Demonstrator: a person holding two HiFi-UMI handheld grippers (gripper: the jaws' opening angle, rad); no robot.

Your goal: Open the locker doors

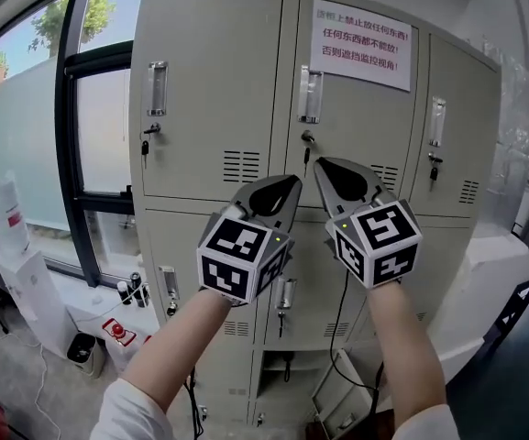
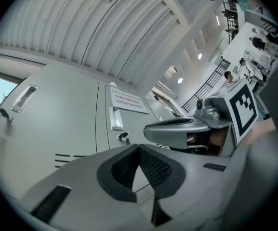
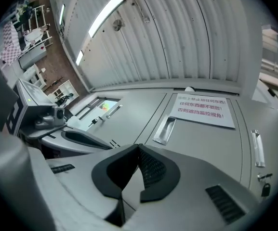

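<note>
Holds left gripper point(image 1: 292, 184), jaws pressed together on nothing, beside right gripper point(image 1: 322, 165), equally closed and empty, near the locker point(image 1: 287, 81) but touching none of its shut top doors point(image 1: 209, 90), leaving all three to open.

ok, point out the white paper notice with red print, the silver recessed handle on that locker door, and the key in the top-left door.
white paper notice point(image 1: 360, 44), head view, centre of the sheet.
silver recessed handle point(image 1: 310, 94), head view, middle of its plate.
key point(image 1: 145, 145), head view, dark part below the lock.
</note>
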